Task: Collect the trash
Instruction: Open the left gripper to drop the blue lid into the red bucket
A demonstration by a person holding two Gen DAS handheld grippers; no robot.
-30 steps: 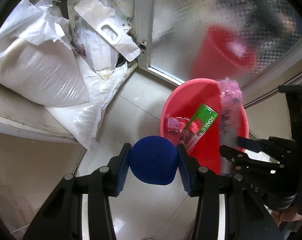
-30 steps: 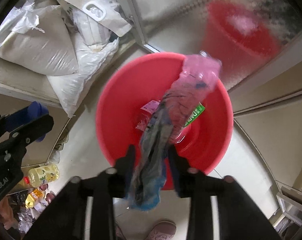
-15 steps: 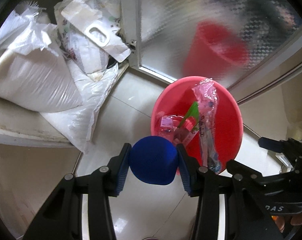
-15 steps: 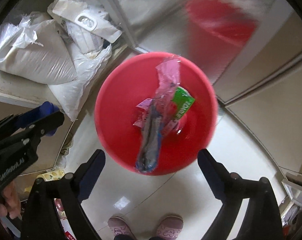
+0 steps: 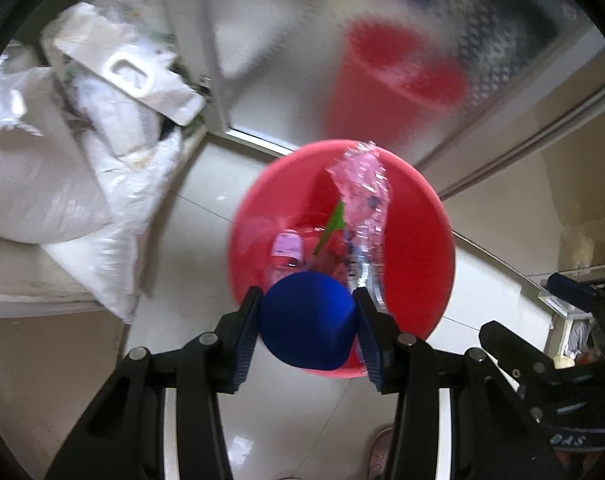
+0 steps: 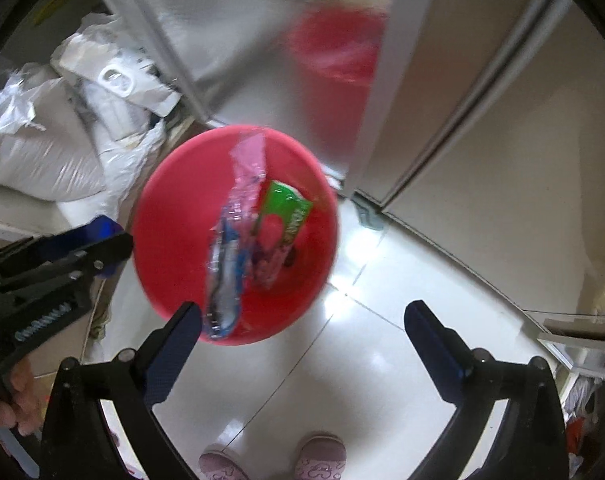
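White woven sacks (image 5: 42, 184) lie heaped at far left, beside a frosted glass door (image 5: 302, 48). The left gripper (image 5: 308, 320) holds a blue ball (image 5: 308, 322), its pads pressing both sides, above the near edge of the red basin (image 5: 418, 248) on the tiled floor (image 6: 362, 360). Inside the basin lie a small bottle (image 5: 288, 246), a green packet (image 6: 288, 210) and a clear plastic wrapper (image 6: 232, 248), the wrapper reaching to the near rim. The right gripper (image 6: 302, 334), its jaws just opened wide with nothing between them, hangs over the floor to the right of the basin. Pink slippers (image 6: 320, 456) show at the near edge.
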